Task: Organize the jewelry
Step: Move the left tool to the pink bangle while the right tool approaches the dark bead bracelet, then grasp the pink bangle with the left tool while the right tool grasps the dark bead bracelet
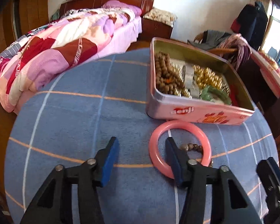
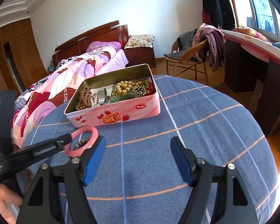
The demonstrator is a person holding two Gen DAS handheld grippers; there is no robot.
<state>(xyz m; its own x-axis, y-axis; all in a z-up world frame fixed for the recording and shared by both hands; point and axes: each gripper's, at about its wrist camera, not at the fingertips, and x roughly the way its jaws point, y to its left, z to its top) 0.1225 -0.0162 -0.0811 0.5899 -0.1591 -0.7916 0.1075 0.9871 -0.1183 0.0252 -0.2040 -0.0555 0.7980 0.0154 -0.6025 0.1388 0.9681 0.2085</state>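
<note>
Light level: we see a bright, daylit room in both views.
Source: daylight enters through the window (image 2: 259,9) at upper right; its panes are blown out to near white.
Glare: we note a pale sheen on the tin's (image 2: 110,82) inner wall, and the white wall (image 2: 121,5) is washed out.
Shadows: soft and faint on the blue checked cloth (image 2: 196,112), with a dim patch between the near fingers.
Blur: we find the left wrist view smeared, most on the bed (image 1: 56,46) and tin edges; the right wrist view is sharper, though the other gripper at its left edge is streaked.
Distortion: strong fisheye bending, with dark corner vignetting.
</note>
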